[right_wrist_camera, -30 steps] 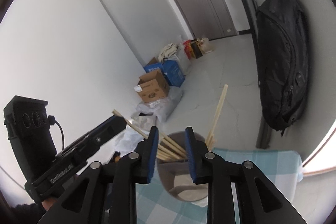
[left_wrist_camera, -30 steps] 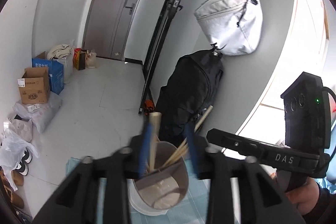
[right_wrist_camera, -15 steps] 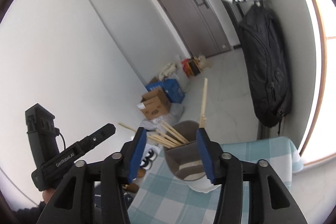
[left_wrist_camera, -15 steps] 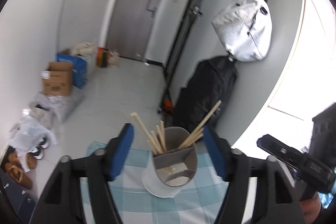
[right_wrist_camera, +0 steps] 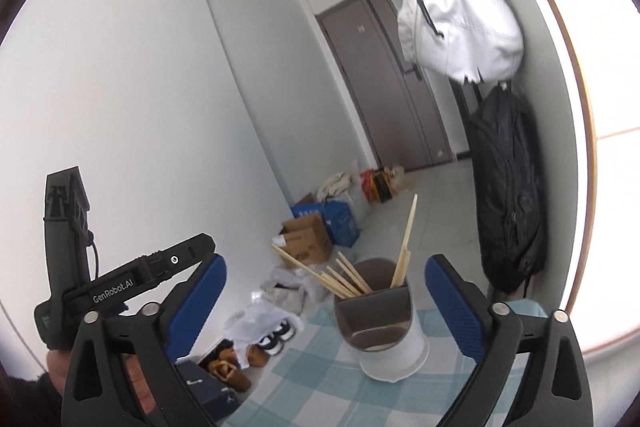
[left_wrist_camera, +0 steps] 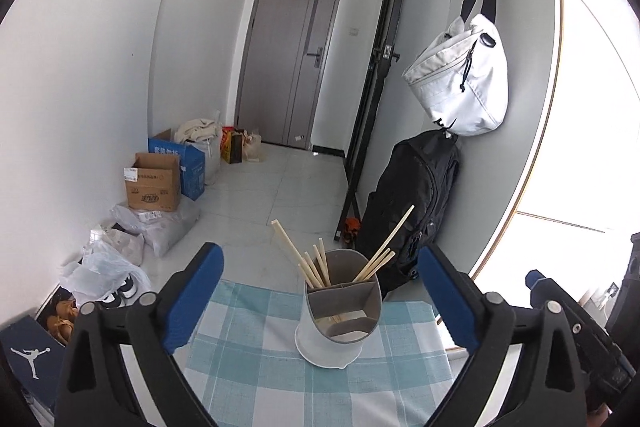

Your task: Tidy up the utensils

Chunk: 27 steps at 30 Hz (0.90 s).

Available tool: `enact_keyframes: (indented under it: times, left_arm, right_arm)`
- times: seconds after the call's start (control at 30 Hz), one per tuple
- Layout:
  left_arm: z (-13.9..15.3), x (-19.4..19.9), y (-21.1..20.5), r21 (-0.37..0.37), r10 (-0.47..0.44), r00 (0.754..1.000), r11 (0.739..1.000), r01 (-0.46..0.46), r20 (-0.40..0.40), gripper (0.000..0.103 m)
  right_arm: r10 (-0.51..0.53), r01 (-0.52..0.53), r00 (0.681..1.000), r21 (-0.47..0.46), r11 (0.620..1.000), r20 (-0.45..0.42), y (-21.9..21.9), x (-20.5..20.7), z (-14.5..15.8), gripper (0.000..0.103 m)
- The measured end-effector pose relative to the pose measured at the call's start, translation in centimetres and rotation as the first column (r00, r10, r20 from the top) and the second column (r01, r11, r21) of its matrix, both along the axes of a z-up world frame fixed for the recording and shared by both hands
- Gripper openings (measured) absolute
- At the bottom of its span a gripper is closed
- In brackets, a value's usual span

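- My left gripper (left_wrist_camera: pixel 320 295) points slightly downward at the table, its blue pads (left_wrist_camera: pixel 192 297) spread wide; the jaws have just been opening and nothing is between them.
- The utensil holder (left_wrist_camera: pixel 340 315) stands ahead on the checked tablecloth (left_wrist_camera: pixel 248 359), with chopsticks (left_wrist_camera: pixel 308 259) leaning in its back compartments.
- My right gripper (right_wrist_camera: pixel 324 303) points nearly level, its jaws likewise just opened wide and empty, well short of the holder.

Two fisheye views from the wrists, each looking forward and slightly down between its own claw's fingers, near the counter (left_wrist_camera: pixel 248 355), sharing the utensil holder (left_wrist_camera: pixel 340 311), grey door (right_wrist_camera: pixel 384 75) and hanging bags from neighbouring angles.
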<state>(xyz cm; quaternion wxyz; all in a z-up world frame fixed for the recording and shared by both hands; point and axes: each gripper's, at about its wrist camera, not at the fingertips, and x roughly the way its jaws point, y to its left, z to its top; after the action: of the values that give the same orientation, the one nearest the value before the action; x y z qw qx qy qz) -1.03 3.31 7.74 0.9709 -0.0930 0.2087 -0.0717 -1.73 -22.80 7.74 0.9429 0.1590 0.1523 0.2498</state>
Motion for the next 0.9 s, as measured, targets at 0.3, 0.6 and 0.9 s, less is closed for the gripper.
enact_keyframes:
  times: [0.3,0.6,0.9]
  left_arm:
    - [-0.9,-1.7,-0.1,0.022,0.042,0.999,0.999,-0.042,0.008,0.100]
    - [-1.3,-2.3,-0.4,0.049,0.055,0.998,0.997,-0.056,0.015,0.100]
    - [-1.3,-2.7,-0.4,0.051,0.073,0.997,0.996,-0.074,0.022,0.100]
  right_arm:
    - [-0.007,0.010,0.998,-0.056,0.998,0.058,0.3,-2.2,-0.4,0.103]
    - [-0.003,0.006,0.998,-0.049,0.999,0.062,0.2,-2.9,-0.9,0.103]
    - [-0.009,0.013,0.998,-0.054,0.998,0.062,0.1,-2.8,-0.7,0.103]
